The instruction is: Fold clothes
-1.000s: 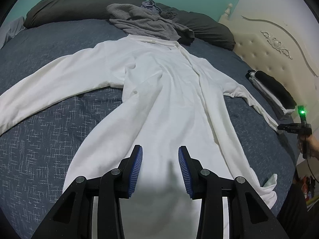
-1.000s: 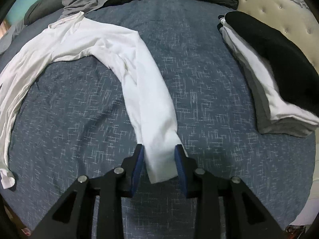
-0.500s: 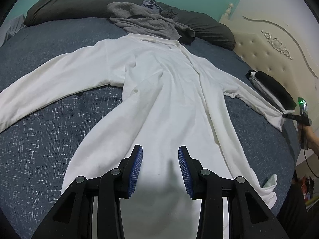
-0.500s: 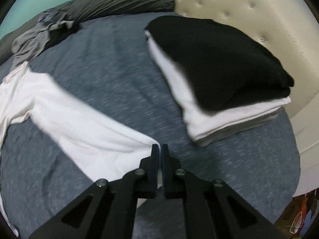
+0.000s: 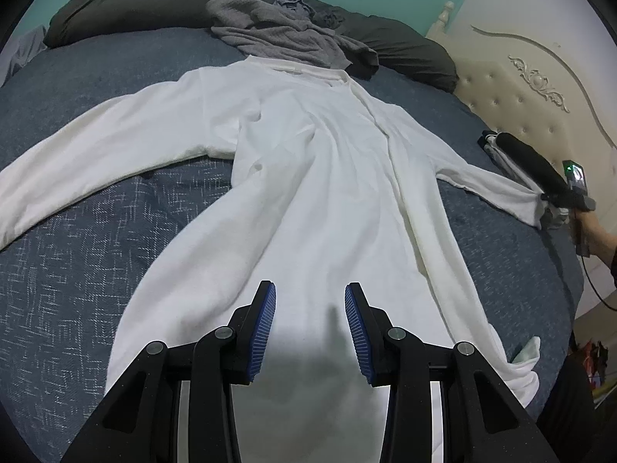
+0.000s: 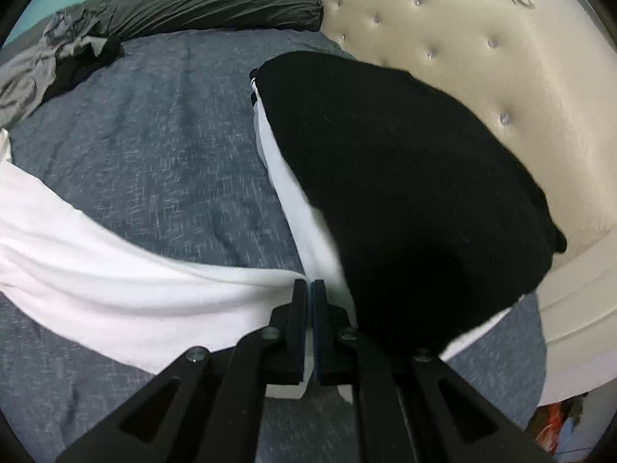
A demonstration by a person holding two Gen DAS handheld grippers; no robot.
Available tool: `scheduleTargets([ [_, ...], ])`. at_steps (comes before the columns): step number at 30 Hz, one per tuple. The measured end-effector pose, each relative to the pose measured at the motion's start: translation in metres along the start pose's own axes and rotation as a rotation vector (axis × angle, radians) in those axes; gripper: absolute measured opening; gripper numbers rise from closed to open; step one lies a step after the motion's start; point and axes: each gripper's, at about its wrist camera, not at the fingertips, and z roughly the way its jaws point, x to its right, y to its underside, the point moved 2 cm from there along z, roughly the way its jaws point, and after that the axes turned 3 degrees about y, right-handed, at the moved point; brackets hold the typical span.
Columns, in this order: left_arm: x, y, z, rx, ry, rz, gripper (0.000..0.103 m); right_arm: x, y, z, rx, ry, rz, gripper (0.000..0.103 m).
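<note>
White sleeve cuff (image 6: 246, 308) pinched in right gripper (image 6: 309, 289) (level, outstretched); left gripper (image 5: 310, 301) spread, hovering.

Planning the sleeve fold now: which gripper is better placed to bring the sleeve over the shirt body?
Probably the right gripper: it is shut on the sleeve cuff beside the folded stack. The left gripper is open above the white shirt hem, holding nothing.

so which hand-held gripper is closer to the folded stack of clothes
Right. The right hand-held gripper pinches the white sleeve beside the stack; the left hand-held gripper hovers over the hem.
</note>
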Motion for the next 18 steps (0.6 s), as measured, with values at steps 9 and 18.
scheduleTargets([
  [9, 0.004, -0.009, -0.012, 0.024, -0.007, 0.008, 0.041, 0.001, 0.011, -0.011, 0.072, 0.09, -0.009, 0.006],
  [18, 0.01, -0.029, -0.047, 0.065, -0.007, 0.013, 0.041, 0.007, 0.021, -0.075, 0.179, -0.016, 0.07, 0.01],
])
